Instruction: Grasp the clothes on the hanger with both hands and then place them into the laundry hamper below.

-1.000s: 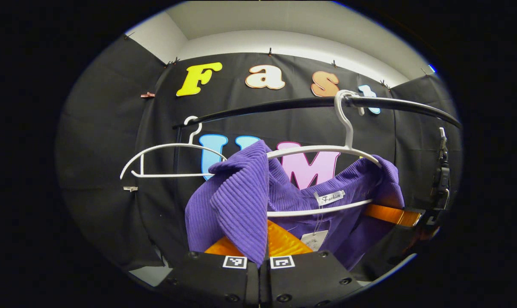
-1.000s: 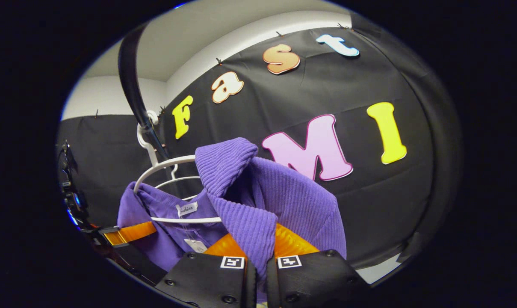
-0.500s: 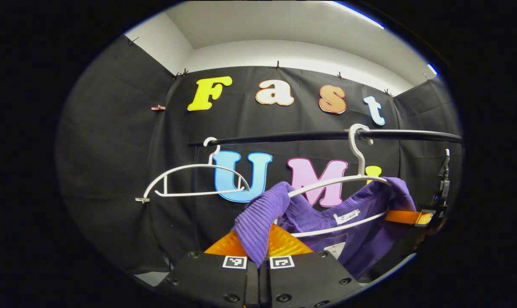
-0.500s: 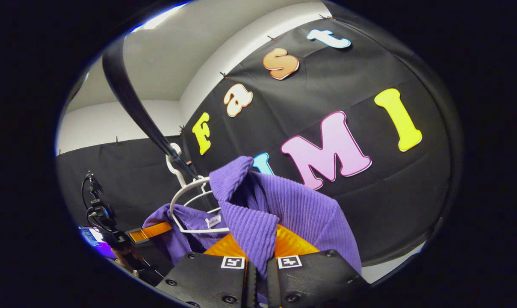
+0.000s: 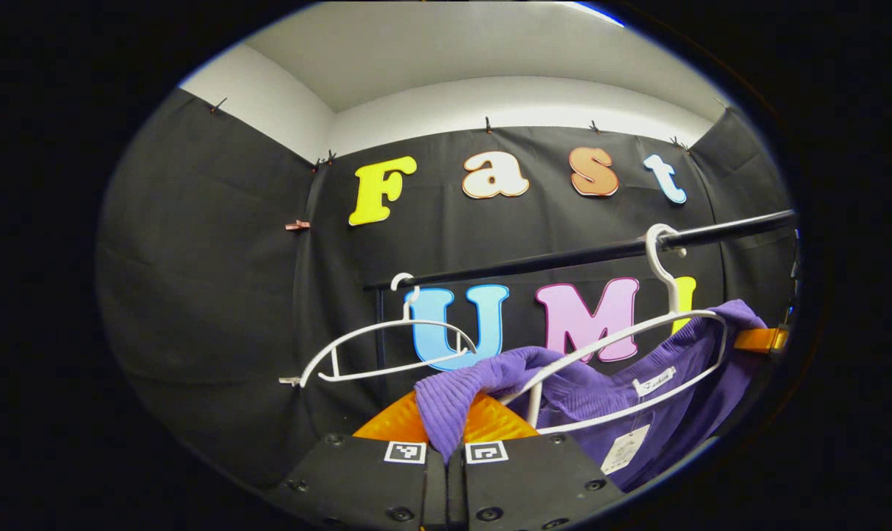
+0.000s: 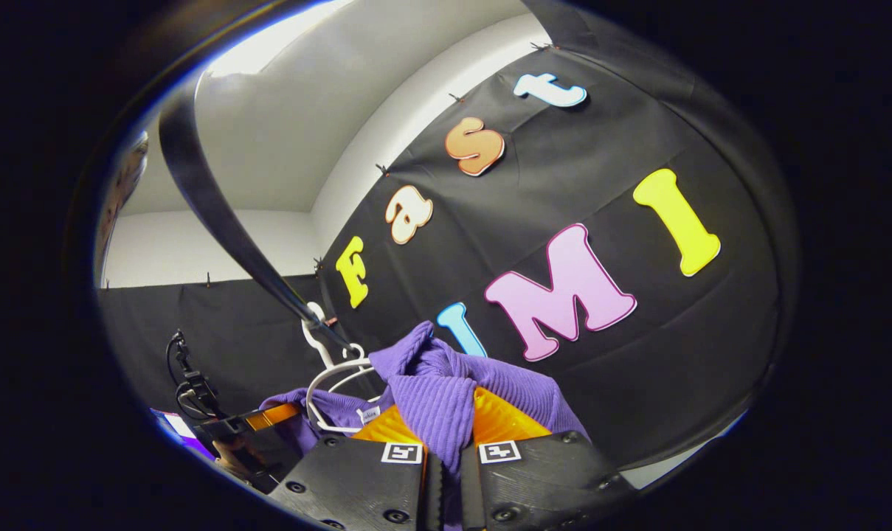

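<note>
A purple ribbed garment (image 5: 623, 402) hangs partly on a white hanger (image 5: 659, 332) hooked over the black rail (image 5: 564, 258). My left gripper (image 5: 446, 450) is shut on one shoulder of the garment, which bunches between its fingers. The other shoulder is pinched in my right gripper (image 6: 446, 453), shut on the purple garment (image 6: 434, 391); the white hanger (image 6: 327, 372) and rail (image 6: 217, 221) lie to its left. The other gripper (image 6: 257, 420) shows farther off at lower left. The hamper is out of sight.
A second, bare white hanger (image 5: 386, 346) hangs on the rail to the left of the garment. A black cable and mount (image 6: 191, 383) stand at the lower left of the right gripper view. Black cloth walls close in behind.
Both grippers have pulled the garment's shoulders off and down from the hanger ends. The rail and hanger have dropped lower in the left view, and the hanger now tilts.
</note>
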Demonstrator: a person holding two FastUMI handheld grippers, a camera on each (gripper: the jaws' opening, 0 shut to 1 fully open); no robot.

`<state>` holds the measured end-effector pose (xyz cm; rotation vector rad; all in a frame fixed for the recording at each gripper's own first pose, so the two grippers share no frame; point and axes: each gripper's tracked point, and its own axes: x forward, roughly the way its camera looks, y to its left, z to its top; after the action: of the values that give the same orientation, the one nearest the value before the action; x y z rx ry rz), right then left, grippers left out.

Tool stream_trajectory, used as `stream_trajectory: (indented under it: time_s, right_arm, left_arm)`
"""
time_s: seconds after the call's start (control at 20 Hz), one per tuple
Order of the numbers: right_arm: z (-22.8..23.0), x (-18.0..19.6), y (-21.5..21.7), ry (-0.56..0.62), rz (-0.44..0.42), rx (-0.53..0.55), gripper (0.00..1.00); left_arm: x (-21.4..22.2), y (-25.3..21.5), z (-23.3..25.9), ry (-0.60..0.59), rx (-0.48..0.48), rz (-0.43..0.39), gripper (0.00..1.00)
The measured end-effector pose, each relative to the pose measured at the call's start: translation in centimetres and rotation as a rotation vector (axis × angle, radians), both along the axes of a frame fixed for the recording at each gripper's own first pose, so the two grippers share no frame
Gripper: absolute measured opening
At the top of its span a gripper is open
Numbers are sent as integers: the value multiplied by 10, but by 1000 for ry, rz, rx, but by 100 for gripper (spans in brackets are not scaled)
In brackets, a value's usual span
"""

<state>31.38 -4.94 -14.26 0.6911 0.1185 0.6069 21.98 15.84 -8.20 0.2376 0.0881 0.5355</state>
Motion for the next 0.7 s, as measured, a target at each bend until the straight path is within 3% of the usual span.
stream_trajectory:
  time_s: [0.25,0.3,0.35,0.5,0.55,0.7]
  right_arm:
    - [16,20,5,-33,-45,92,13]
    - [11,22,7,-18,-46,87,18]
    - [8,24,7,-13,-51,79,13]
    - [6,30,8,-10,-59,69,13]
    - [5,32,7,-11,-67,66,18]
    - [1,38,-5,-2,-109,57,8]
  left_arm:
    - [7,40,-21,58,49,43,5]
    - [6,44,-33,79,45,43,5]
    - [8,47,-47,99,39,36,5]
    - [10,52,-102,169,-41,28,5]
    - [10,49,-118,180,-74,19,5]
    - [6,24,-155,219,-150,-24,6]
